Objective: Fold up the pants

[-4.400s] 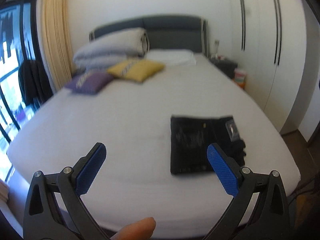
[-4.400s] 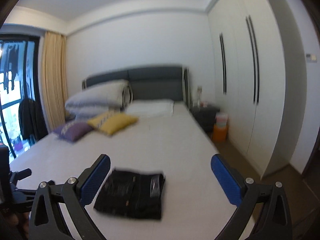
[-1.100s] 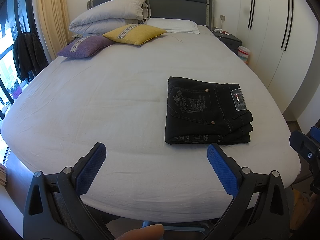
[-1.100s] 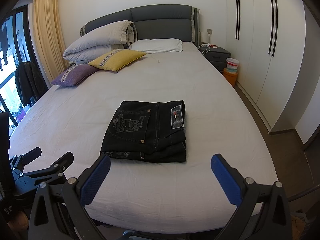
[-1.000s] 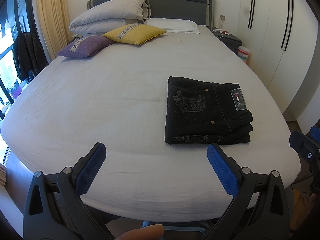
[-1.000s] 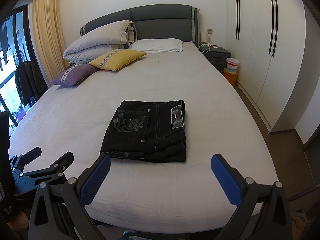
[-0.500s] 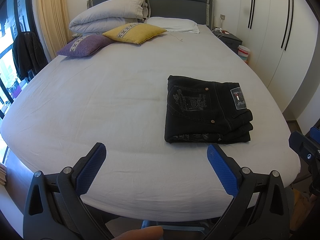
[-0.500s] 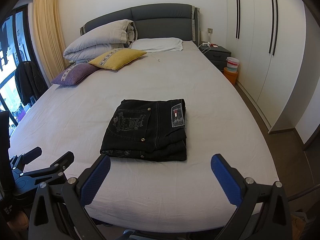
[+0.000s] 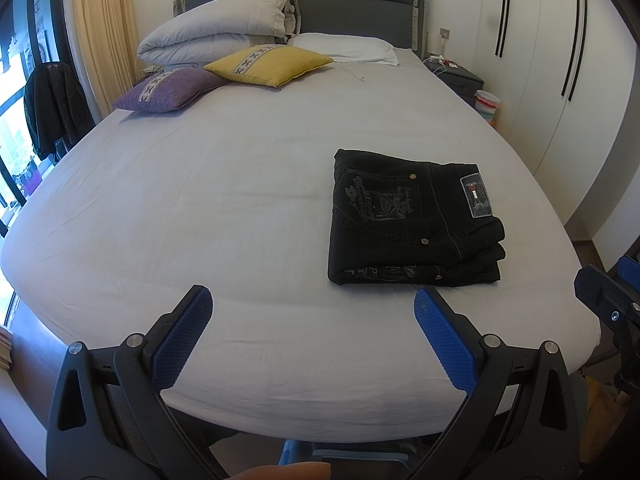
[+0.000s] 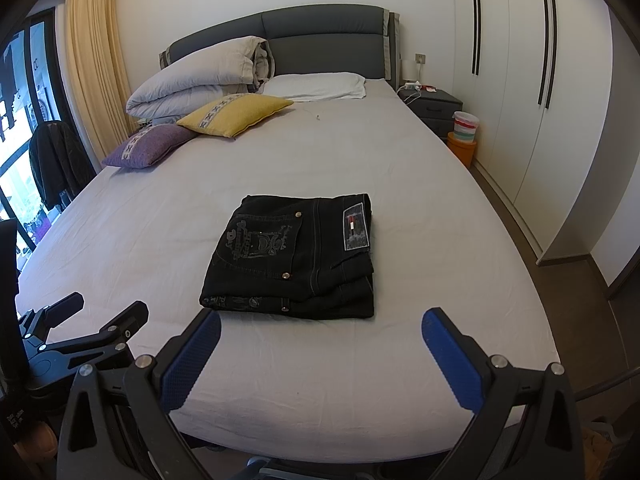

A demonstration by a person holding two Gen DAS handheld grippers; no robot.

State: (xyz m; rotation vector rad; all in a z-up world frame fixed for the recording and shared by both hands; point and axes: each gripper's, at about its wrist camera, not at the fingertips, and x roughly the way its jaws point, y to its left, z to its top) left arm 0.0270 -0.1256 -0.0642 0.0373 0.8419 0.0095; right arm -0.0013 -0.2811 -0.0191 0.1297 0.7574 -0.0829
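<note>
Black pants lie folded into a neat rectangular stack on the bed, back pocket and label patch facing up. My left gripper hangs open over the bed's near edge, to the left of the stack and apart from it. My right gripper is open too, just short of the stack's near edge, holding nothing. In the right wrist view the left gripper shows at the lower left; in the left wrist view part of the right gripper shows at the right edge.
A yellow cushion, a purple cushion, a rolled duvet and a white pillow lie at the headboard end. A nightstand and buckets stand right of the bed, by white wardrobes. A dark jacket hangs at the window.
Since 4.4 s ago both grippers dropped and steadied, bringing the folded pants into sharp view. Over the last second nothing visibly moved.
</note>
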